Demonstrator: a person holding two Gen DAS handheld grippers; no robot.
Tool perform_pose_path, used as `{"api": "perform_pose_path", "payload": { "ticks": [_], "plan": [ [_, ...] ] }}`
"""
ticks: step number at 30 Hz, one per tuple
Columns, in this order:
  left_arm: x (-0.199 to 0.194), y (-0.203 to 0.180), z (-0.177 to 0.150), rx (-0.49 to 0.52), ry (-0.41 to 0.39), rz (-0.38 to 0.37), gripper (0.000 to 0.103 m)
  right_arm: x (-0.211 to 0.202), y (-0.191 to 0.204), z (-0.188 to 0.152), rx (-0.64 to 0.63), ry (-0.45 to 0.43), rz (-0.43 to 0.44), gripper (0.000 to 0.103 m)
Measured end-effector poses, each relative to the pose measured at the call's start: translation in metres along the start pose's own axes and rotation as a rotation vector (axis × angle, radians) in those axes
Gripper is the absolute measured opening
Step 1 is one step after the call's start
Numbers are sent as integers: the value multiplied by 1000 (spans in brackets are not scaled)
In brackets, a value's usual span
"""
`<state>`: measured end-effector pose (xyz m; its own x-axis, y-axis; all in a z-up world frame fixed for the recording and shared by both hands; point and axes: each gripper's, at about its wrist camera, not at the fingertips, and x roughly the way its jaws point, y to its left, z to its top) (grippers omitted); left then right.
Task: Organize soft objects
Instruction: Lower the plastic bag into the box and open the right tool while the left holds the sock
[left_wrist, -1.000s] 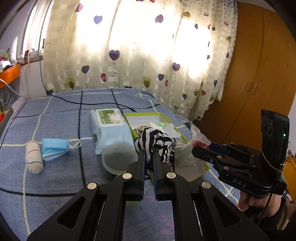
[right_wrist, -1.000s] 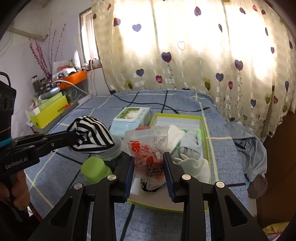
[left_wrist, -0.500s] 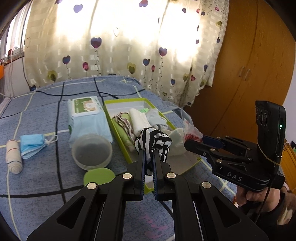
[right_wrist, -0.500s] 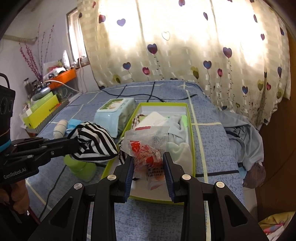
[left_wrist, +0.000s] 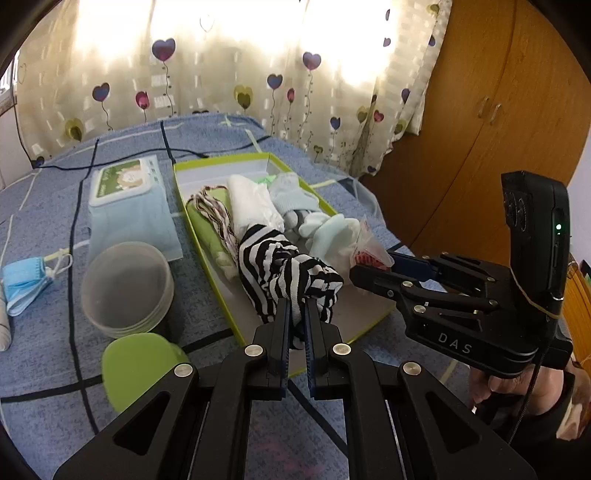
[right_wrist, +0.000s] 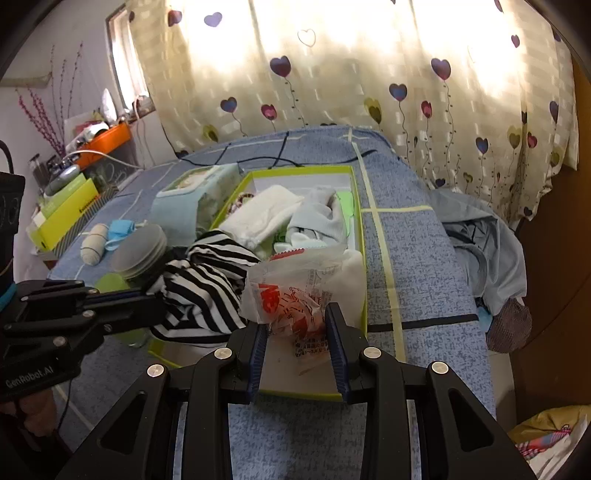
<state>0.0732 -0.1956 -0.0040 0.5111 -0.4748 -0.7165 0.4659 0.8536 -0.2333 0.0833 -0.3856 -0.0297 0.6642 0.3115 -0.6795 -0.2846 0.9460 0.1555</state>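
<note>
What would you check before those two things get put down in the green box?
1. Left hand-held gripper shut on striped cloth: ok.
2. Right hand-held gripper holding plastic packet: ok.
3. Both items over the green box: ok.
4. Bare floor at the box's near end for them: ok.
5. Folded cloths already lying inside the box: ok.
6. Packet contents soft: cannot tell.

Daylight glares through the curtain, leaving the foreground dimmer; fisheye bending and dark corners.
</note>
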Motion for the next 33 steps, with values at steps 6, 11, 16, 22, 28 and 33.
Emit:
{"api": "perform_pose_path", "payload": {
  "ticks": [6,11,16,22,28,33],
  "plan": [
    [15,2,5,-11,23,20,7,13,-4,6,3,7,11,30],
    [22,8,11,-31,28,35,7,21,-5,14,-4,6,20,30],
    [27,11,19,-40,25,50,7,29,-6,24,-10,6,24,30],
    [34,15,29,-50,20,67,7,40,-8,34,-16,8,25,30],
    [42,23,34,-82,25,72,7,44,-10,36,-17,18,30,33],
    [37,20,31,-69,20,52,9,36,-7,30,-22,13,26,50]
  ]
}}
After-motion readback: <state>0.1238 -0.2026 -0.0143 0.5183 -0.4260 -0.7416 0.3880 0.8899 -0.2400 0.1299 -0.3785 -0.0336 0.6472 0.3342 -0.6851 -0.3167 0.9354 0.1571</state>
